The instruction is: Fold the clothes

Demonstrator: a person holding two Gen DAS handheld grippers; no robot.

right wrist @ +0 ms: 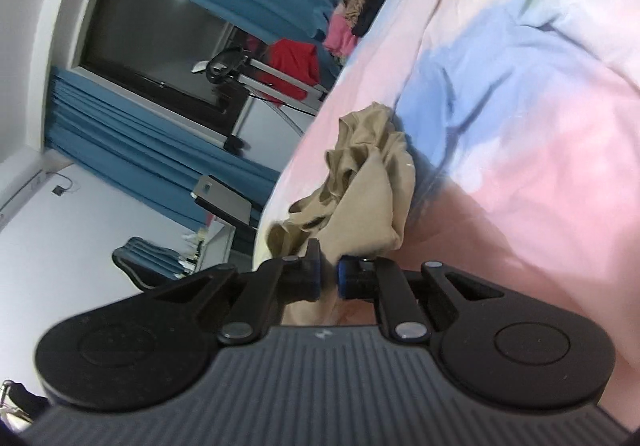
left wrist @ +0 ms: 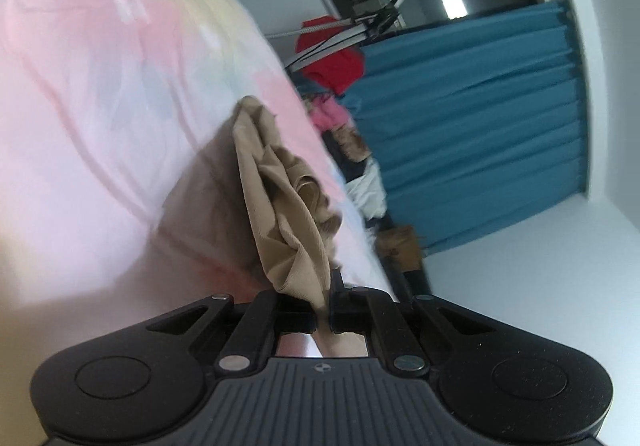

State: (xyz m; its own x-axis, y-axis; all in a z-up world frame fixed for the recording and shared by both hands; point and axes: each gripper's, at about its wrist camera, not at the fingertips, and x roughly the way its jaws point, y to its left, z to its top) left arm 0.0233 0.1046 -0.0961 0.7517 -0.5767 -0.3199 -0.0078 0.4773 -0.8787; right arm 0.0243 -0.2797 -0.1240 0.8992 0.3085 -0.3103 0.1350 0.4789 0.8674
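Both claws, left claw point(left wrist: 325, 304) and right claw point(right wrist: 329, 278), are pinching the bunched tan garment point(right wrist: 372, 182) dangling just ahead over the pastel bedsheet point(right wrist: 520, 126), so I'd pull them apart evenly to spread it flat.

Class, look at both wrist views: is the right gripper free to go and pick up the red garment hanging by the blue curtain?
Probably not: the right gripper is shut on the tan garment, and the red garment hangs well beyond the bed.
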